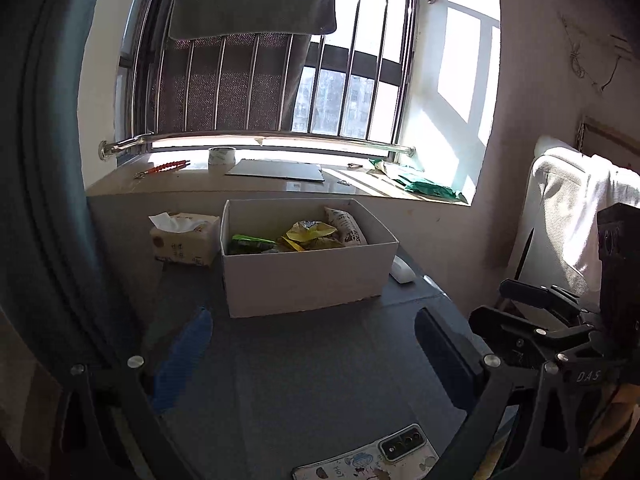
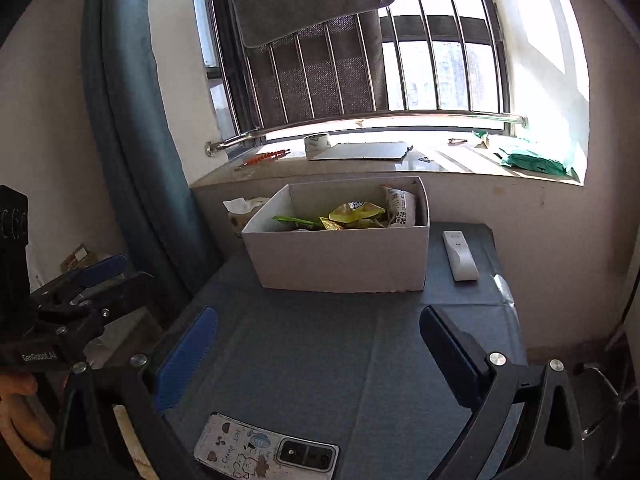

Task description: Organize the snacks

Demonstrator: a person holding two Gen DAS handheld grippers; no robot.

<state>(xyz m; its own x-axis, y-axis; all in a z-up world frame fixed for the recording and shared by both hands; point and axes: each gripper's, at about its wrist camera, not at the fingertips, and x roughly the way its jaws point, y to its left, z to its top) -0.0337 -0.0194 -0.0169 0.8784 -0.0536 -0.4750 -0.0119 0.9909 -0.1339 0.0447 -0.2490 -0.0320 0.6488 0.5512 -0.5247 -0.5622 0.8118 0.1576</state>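
A white cardboard box (image 1: 304,276) (image 2: 340,256) stands on the grey table (image 1: 304,392) near the windowsill. Inside lie a green packet (image 1: 250,242) (image 2: 294,221), a yellow packet (image 1: 311,232) (image 2: 354,212) and a pale printed packet (image 1: 347,226) (image 2: 398,204). My left gripper (image 1: 316,354) hovers open and empty over the table, short of the box. My right gripper (image 2: 320,344) is likewise open, with nothing between its fingers. Each gripper shows at the edge of the other's view: the left gripper (image 2: 100,280) and the right gripper (image 1: 520,308).
A tissue pack (image 1: 184,240) sits left of the box and a white remote (image 2: 460,254) right of it. A phone (image 2: 264,450) lies at the near table edge. The windowsill holds a tape roll (image 1: 221,157), a grey board (image 1: 276,170) and a green bag (image 1: 428,189). A blue curtain (image 2: 132,140) hangs on the left.
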